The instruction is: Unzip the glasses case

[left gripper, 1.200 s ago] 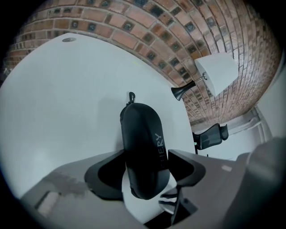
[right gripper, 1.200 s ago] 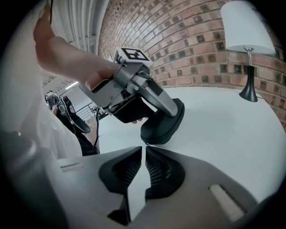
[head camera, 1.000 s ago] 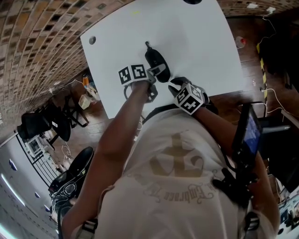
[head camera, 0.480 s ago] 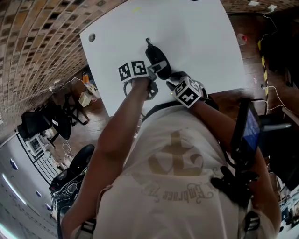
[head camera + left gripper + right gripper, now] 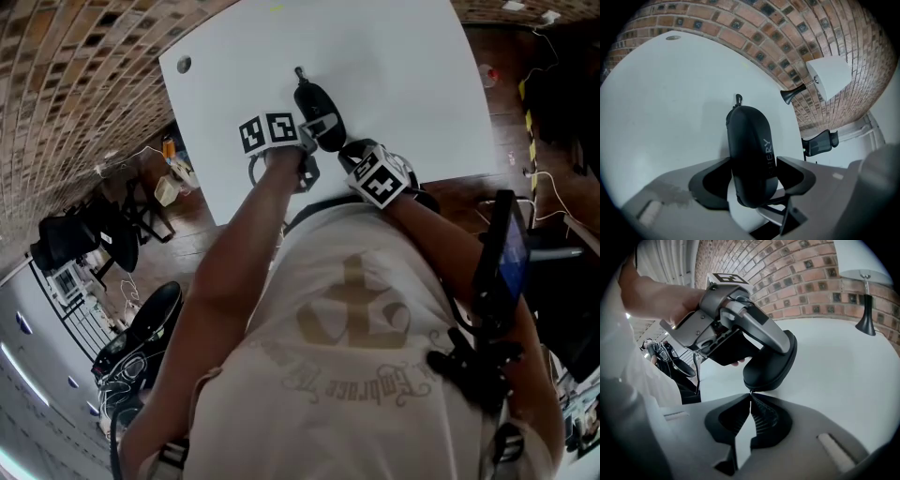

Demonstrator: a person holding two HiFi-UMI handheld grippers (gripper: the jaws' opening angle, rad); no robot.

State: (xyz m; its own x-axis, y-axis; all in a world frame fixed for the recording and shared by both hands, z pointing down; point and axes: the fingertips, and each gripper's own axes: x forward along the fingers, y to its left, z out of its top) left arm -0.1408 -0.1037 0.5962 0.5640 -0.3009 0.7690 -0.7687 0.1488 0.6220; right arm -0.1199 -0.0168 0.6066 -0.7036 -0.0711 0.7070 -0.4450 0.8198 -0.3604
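The white table (image 5: 403, 75) is left bare on every side of the glasses case (image 5: 749, 140), so wide passage is offered to its left, right and far side. The case's flanks are taken up by the jaws of the left gripper (image 5: 752, 174), clamped against them. Its near end is blocked by the right gripper (image 5: 750, 397), whose closed tips touch it. Only the far end with its small loop (image 5: 738, 99) can be reached. Near the table's far edge a lamp (image 5: 828, 77) is stood, with a brick wall (image 5: 797, 28) behind
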